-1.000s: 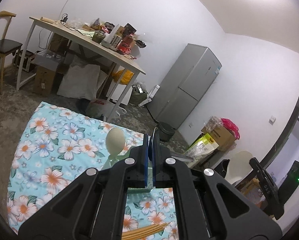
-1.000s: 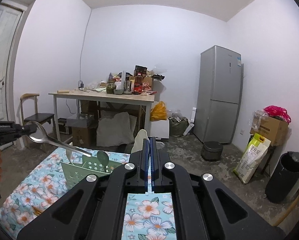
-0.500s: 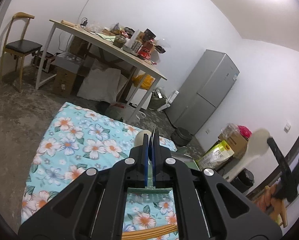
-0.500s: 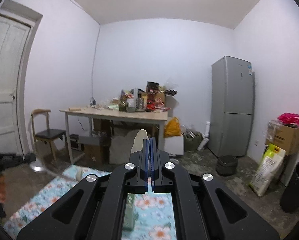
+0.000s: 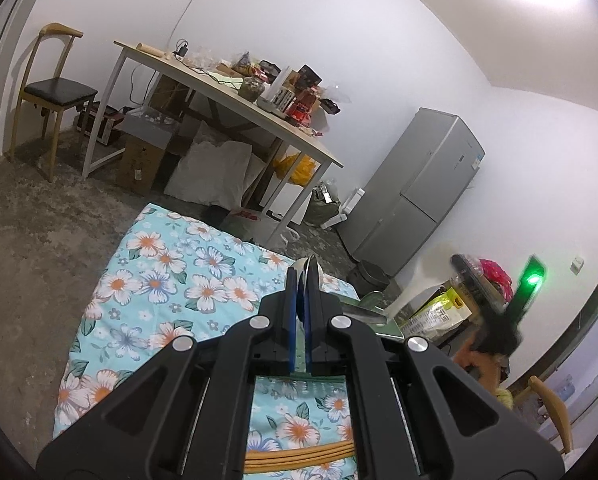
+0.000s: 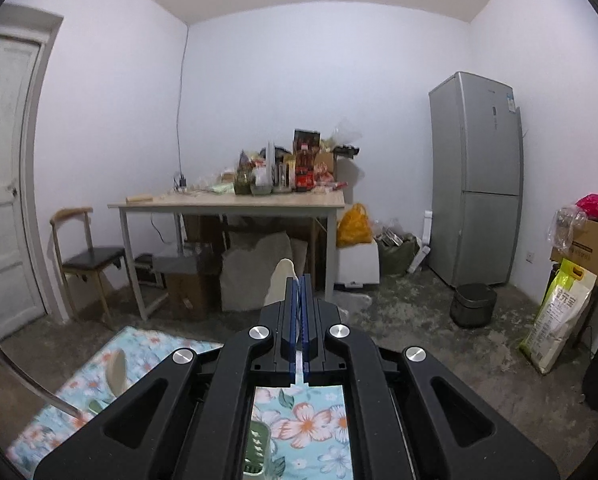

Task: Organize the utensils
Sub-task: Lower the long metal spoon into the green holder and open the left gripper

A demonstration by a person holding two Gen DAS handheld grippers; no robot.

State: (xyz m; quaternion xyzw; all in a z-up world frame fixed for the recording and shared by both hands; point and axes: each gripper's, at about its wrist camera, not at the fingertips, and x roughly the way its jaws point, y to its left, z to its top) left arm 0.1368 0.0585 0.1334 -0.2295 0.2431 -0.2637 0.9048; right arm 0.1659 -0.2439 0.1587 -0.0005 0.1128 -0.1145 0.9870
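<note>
My left gripper (image 5: pixel 299 284) is shut on a metal spoon (image 5: pixel 310 267), whose bowl sticks out past the fingertips; the spoon also shows at the left edge of the right wrist view (image 6: pixel 3 360). My right gripper (image 6: pixel 299 286) is shut on a cream plastic spoon (image 6: pixel 280 282). Both are held above the floral tablecloth (image 5: pixel 167 280). A green utensil holder (image 5: pixel 373 304) stands on the cloth behind my left gripper, part hidden; it also shows in the right wrist view (image 6: pixel 255 450). Another cream spoon (image 6: pixel 117 366) stands in it. Wooden chopsticks (image 5: pixel 299 454) lie under my left gripper.
A cluttered wooden table (image 6: pixel 235 200), a chair (image 6: pixel 87 256), boxes and sacks stand behind. A grey fridge (image 6: pixel 475 176) is at the right, with a rice cooker (image 6: pixel 473 304) and a rice bag (image 6: pixel 555 316) on the concrete floor.
Both grippers have risen and tilted upward, away from the holder. The right gripper's view has lifted from the cloth towards the room. Both spoons stay gripped.
</note>
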